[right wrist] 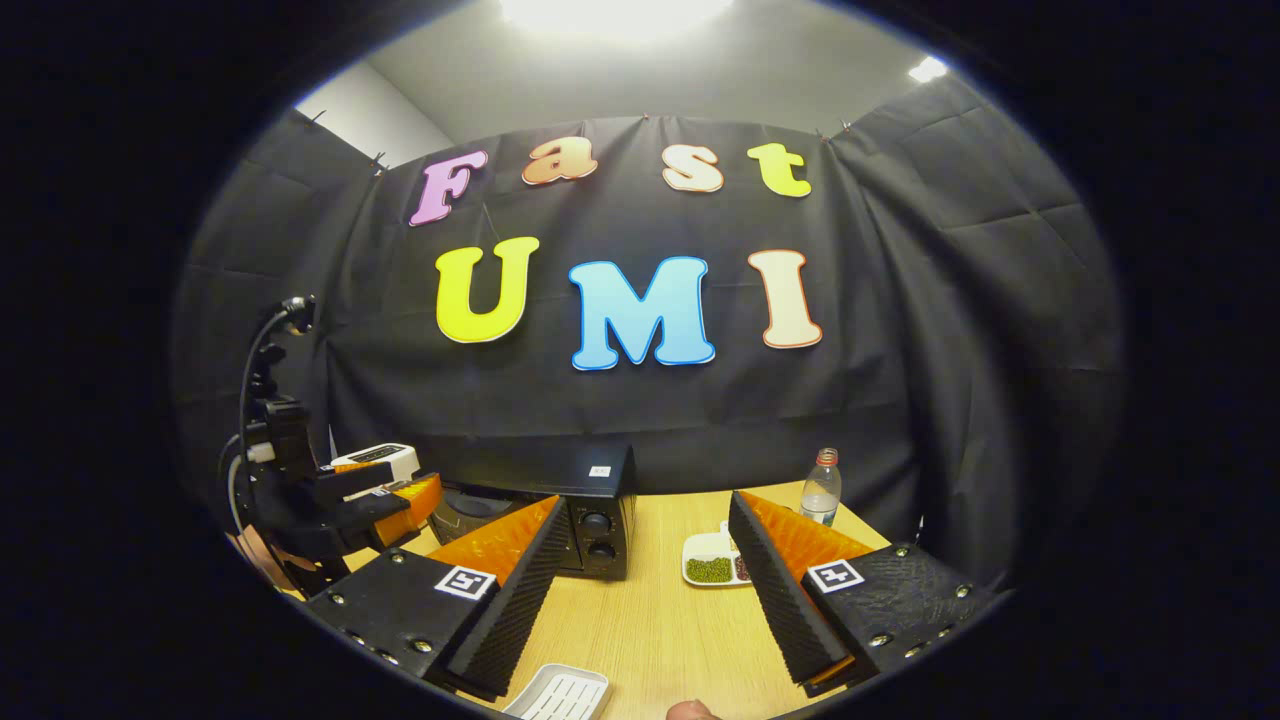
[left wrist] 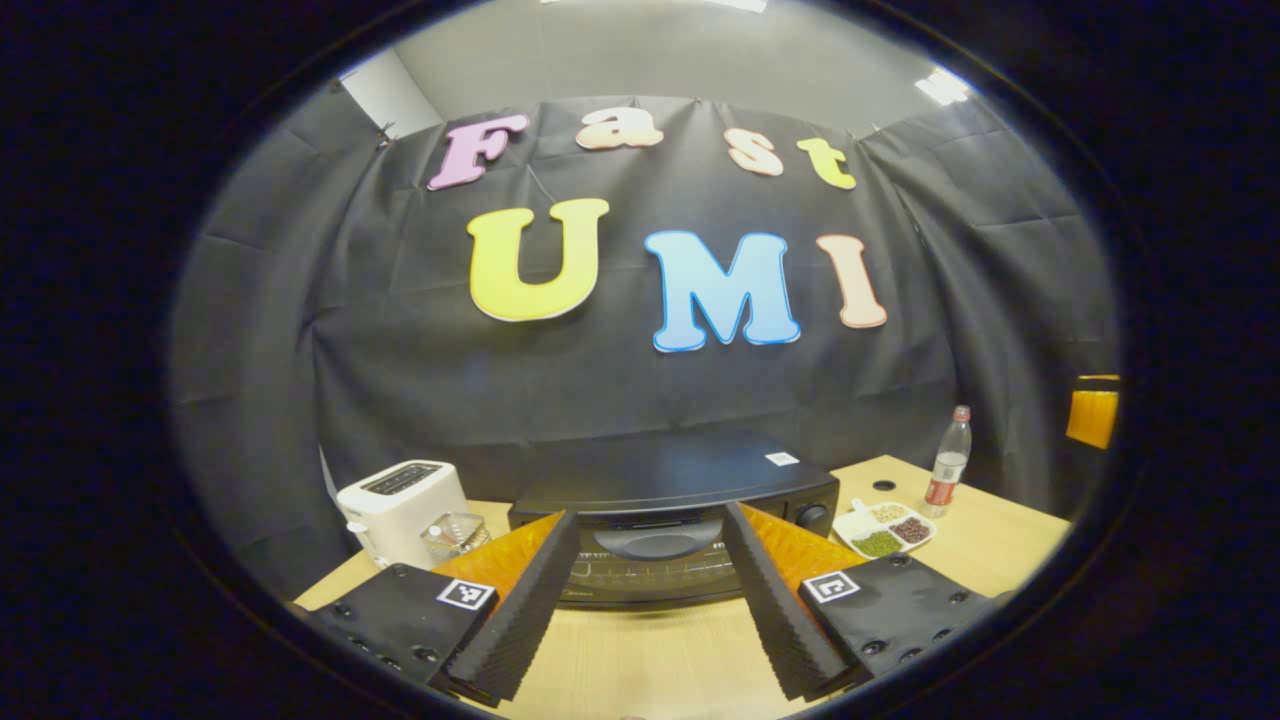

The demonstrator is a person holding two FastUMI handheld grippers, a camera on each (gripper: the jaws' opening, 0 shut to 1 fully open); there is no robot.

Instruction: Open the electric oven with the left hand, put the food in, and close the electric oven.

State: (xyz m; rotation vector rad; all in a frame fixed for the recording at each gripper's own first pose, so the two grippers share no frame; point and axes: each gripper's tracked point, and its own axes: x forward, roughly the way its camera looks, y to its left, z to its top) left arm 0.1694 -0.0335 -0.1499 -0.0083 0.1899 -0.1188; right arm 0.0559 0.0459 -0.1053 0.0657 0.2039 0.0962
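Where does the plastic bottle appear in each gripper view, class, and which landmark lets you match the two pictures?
Left gripper view: the bottle stands at the far right of the table, beyond the divided snack plate.
Right gripper view: the bottle stands right of centre, behind the plate.
Shared landmark: the black oven.

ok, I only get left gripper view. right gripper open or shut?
Observer: Right gripper is open, nothing between its fingers, above the table.
Operator: anything near it?
Observer: A white slotted tray lies on the table at the near edge, close to that gripper's base.
Operator: I see one oven knob. more?
Observer: Right gripper view shows two knobs, one above the other, on the oven front's right end.
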